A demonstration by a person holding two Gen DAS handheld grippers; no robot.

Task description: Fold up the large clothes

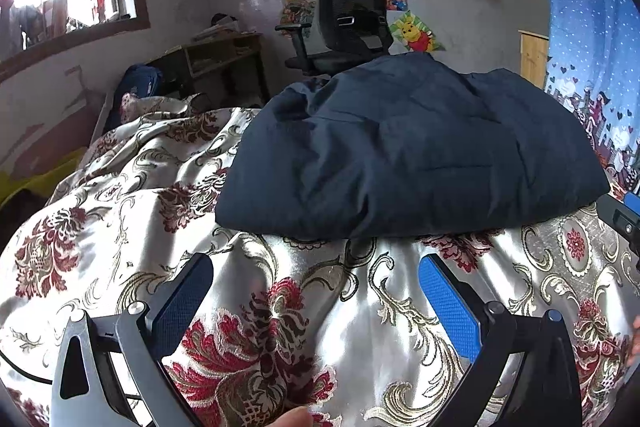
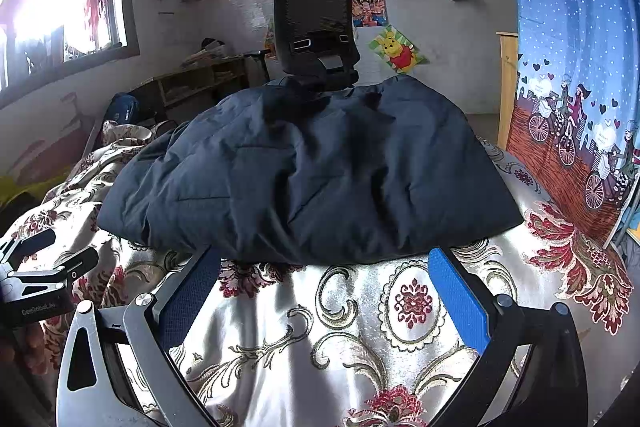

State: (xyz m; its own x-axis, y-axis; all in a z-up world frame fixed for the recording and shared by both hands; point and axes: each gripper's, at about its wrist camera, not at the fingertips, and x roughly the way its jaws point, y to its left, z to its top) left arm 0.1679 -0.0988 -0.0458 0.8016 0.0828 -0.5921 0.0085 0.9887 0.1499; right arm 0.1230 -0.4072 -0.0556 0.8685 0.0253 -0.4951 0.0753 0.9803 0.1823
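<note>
Navy quilted jacket [image 2: 312, 167] is lying folded — puffy, creased — on the glossy floral bedspread [image 2: 340, 339]. Left claw [image 1: 316, 307] and right claw [image 2: 324, 291] are gaping wide, gripping nothing.

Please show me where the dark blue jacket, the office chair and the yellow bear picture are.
dark blue jacket [image 2: 312, 179]: right wrist view, middle of its folded bulk.
office chair [image 2: 316, 11]: right wrist view, mesh backrest.
yellow bear picture [image 2: 396, 53]: right wrist view, bear's body.

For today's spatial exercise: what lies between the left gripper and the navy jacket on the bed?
Only bare floral bedspread lies between the open left gripper and the navy jacket; the left wrist view shows this.
</note>
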